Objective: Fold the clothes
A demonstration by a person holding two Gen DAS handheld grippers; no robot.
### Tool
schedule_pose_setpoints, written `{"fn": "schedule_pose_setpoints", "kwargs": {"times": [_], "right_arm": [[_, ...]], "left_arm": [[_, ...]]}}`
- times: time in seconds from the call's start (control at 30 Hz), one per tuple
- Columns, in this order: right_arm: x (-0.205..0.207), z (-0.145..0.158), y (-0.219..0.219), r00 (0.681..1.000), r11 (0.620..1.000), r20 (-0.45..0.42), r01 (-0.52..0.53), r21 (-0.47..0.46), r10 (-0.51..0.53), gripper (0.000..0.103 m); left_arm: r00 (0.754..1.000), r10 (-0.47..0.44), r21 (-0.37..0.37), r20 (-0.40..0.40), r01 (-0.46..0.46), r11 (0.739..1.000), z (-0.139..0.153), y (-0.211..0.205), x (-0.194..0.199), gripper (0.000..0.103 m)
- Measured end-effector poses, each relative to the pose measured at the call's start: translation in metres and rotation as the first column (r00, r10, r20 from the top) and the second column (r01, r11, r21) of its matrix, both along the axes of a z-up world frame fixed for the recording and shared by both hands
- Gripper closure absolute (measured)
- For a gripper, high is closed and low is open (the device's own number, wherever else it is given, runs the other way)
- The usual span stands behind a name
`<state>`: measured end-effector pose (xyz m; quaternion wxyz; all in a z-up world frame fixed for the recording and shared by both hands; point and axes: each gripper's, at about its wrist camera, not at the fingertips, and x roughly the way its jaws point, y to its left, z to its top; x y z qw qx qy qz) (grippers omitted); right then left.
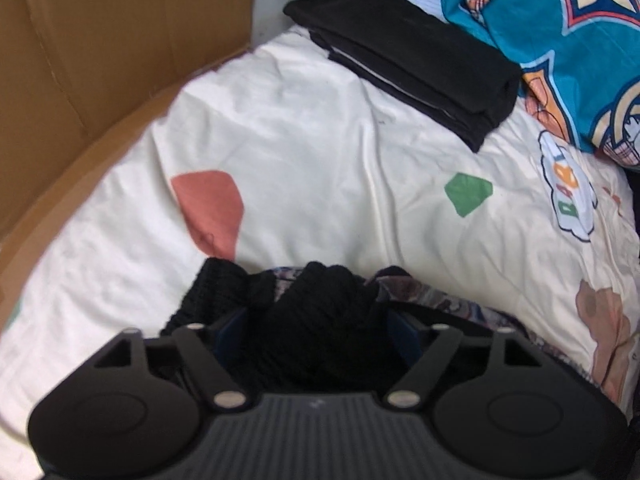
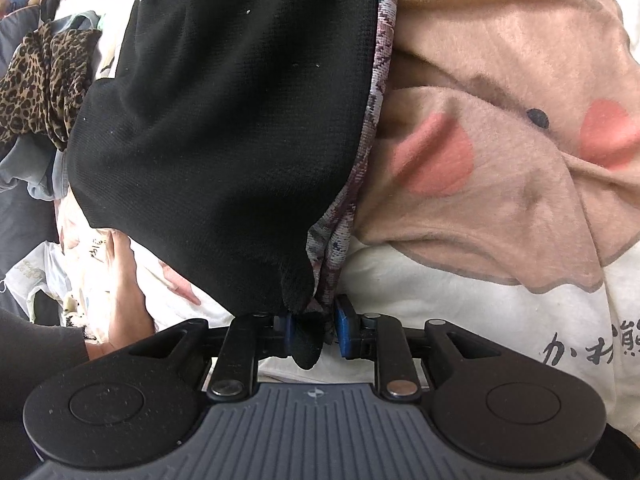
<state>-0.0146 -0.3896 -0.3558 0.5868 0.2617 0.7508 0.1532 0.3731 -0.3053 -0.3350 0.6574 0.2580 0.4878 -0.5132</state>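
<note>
The black knit garment (image 2: 224, 128) looks soft, limp and fairly light, the sort of cloth that sags and bunches wherever it is not held, and its patterned lining (image 2: 352, 184) shows along one edge, so two layers may slide on each other. It lies on the bed, on a cream blanket (image 1: 312, 152) with coloured shapes. The right tongs (image 2: 314, 330) are narrow and pinch one corner of the garment between their blue pads (image 2: 343, 324), with a small tail of black knit poking back past them; a corner or hem like this is the sensible place to hold, since a grip in the middle would only gather a lump. The left tongs (image 1: 320, 320) stand wide, with a bunched mound of the same black knit between the fingers; the pads do not seem to press it (the cloth fills the gap loosely, so I judge it not gripped). The left wrist view alone shows where finished work sits: a folded black stack (image 1: 404, 64) farther up the bed, near a teal printed cloth (image 1: 560, 40), and a cardboard box (image 1: 100, 60) alongside the bed. The right wrist view alone shows the pinched corner up close, a bare hand (image 2: 124, 292) with a dark sleeve resting on the bedding, a leopard-print cloth (image 2: 40, 84) in a heap of unsorted laundry, and a pink plush print (image 2: 500, 140) beside the garment
</note>
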Motion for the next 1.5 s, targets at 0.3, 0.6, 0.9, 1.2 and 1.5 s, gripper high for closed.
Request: {"fn": "schedule_pose_setpoints", "kwargs": {"times": [0.3,0.6,0.9,1.2,1.5], "right_arm": [[0.000,-0.001,0.001,1.000,1.000,0.000,0.001,0.010,-0.001,0.080],[0.000,0.001,0.001,1.000,1.000,0.024,0.017,-0.001,-0.017,0.080],[-0.001,-0.004,-0.002,0.999,0.999,0.010,0.048,0.008,-0.048,0.081],[-0.001,-0.004,0.001,0.999,0.999,0.004,0.050,-0.001,-0.050,0.080],[-0.001,-0.004,0.005,0.999,0.999,0.004,0.050,-0.017,-0.050,0.080]], "left_arm": [[0.993,-0.046,-0.027,0.112,0.049,0.998,0.010,0.011,-0.016,0.070],[0.974,0.094,-0.081,0.205,-0.079,0.994,0.035,0.025,0.010,0.073],[0.961,0.121,-0.013,0.248,-0.121,0.993,0.008,0.001,0.015,0.054],[0.959,0.189,-0.065,0.211,-0.180,0.982,0.042,0.037,0.028,0.035],[0.950,0.275,-0.166,0.148,-0.251,0.954,0.074,0.088,0.039,0.025]]}}
